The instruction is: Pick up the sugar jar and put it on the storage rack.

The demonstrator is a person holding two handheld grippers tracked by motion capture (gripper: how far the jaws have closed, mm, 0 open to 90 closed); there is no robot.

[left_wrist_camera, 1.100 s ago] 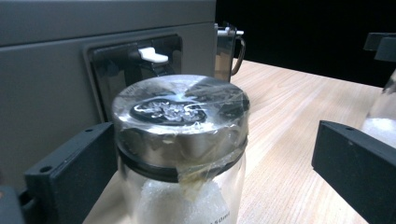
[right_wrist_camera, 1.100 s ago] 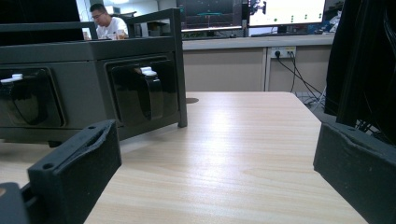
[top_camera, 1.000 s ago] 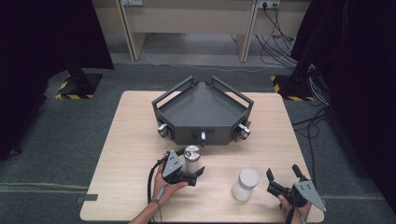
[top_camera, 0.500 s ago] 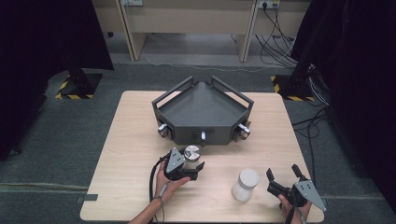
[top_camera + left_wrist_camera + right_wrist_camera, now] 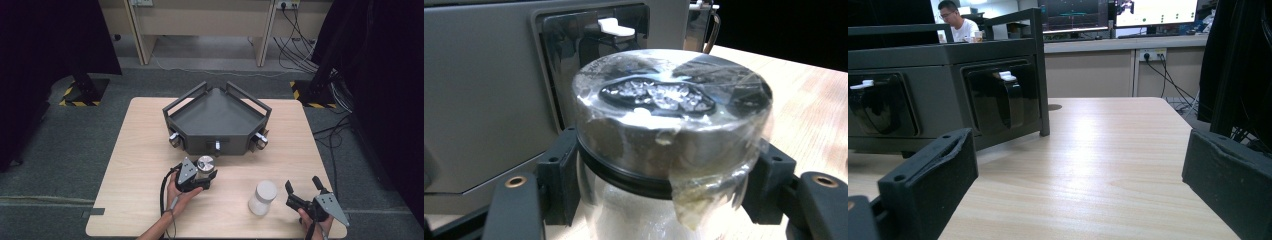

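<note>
Silver-lidded, the clear jar (image 5: pixel 204 166) stands upright on the counter (image 5: pixel 130 165) just in front of the dark grey tray (image 5: pixel 216 112), near its middle front panel. The left gripper (image 5: pixel 200 176) has just been closing and now has its jaws clamped on the jar's body below the lid, one pad on each side. The white jar (image 5: pixel 263 197) stands in front of the tray's right corner, well apart from it. Just right of that jar, the right gripper (image 5: pixel 301 192) rests with jaws apart, holding nothing.
</note>
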